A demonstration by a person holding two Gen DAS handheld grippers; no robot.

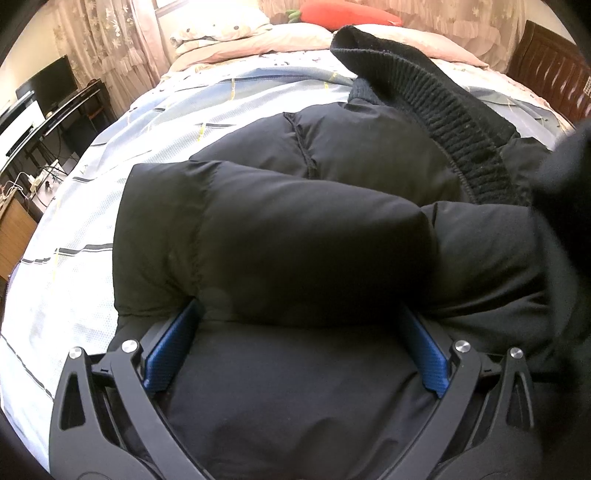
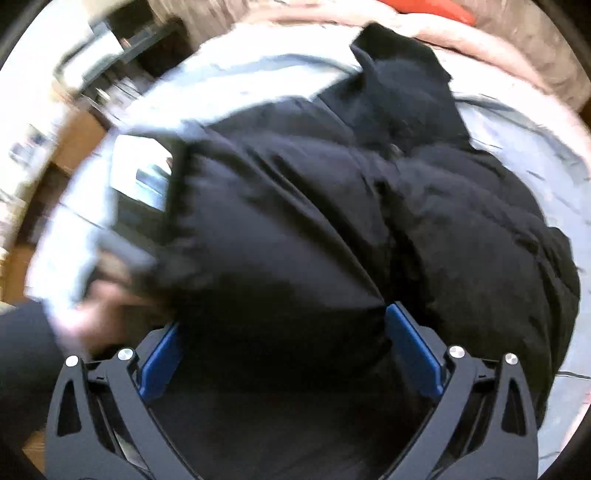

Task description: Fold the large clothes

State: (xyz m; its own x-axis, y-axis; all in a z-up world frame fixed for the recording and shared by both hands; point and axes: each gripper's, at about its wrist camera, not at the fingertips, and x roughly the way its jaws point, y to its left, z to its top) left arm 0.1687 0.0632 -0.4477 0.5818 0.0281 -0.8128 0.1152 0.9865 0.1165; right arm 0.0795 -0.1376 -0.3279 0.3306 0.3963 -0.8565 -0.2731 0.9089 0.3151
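A black puffer jacket [image 1: 295, 236] lies on a bed, with its ribbed knit collar [image 1: 458, 122] raised at the far right. My left gripper [image 1: 295, 317] is wide open, its blue pads [image 1: 170, 350] on either side of a puffy fold of the jacket. In the blurred right wrist view the same jacket [image 2: 314, 221] fills the middle. My right gripper [image 2: 284, 332] is also wide open, its blue pads [image 2: 413, 350] on either side of a bulge of jacket fabric. Neither gripper is clamped on the cloth.
The bed has a pale blue and white striped sheet [image 1: 110, 184]. A pink duvet [image 1: 280, 40], a pillow and a red carrot plush [image 1: 347, 13] lie at the head. A desk with a monitor [image 1: 51, 88] stands to the left. A wooden headboard [image 1: 550, 74] is at the far right.
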